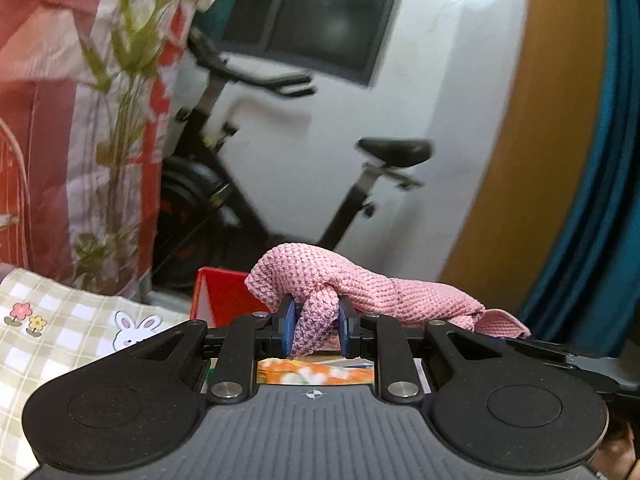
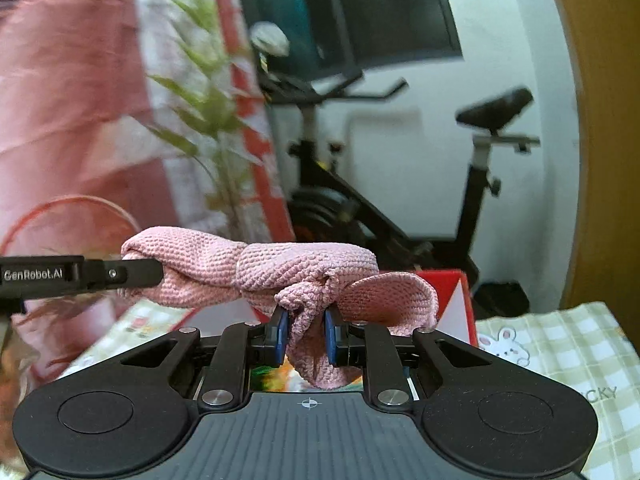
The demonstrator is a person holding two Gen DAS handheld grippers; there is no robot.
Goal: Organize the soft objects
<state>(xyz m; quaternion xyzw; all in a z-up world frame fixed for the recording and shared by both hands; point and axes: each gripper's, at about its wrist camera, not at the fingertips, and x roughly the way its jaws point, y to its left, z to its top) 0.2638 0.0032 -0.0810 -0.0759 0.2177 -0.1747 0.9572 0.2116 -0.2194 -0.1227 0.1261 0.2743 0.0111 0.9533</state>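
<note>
step: keep even tension, both ends level, so the knit won't slip | pose: my 2 grippers raised, pointing level across the room | jaws: left gripper (image 1: 316,324) and right gripper (image 2: 306,336) nearly closed, each pinching pink knitted cloth (image 2: 280,272) | cloth: bunched, aloft between them above checked fabric (image 1: 60,332)

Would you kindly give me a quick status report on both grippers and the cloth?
Left gripper shut on pink knitted cloth. Right gripper shut on same cloth, stretched between them, lifted. Red box behind; nothing blocking.

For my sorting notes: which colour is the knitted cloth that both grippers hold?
Pink. The knitted cloth shows best in the right wrist view, stretched between both grippers.
</note>
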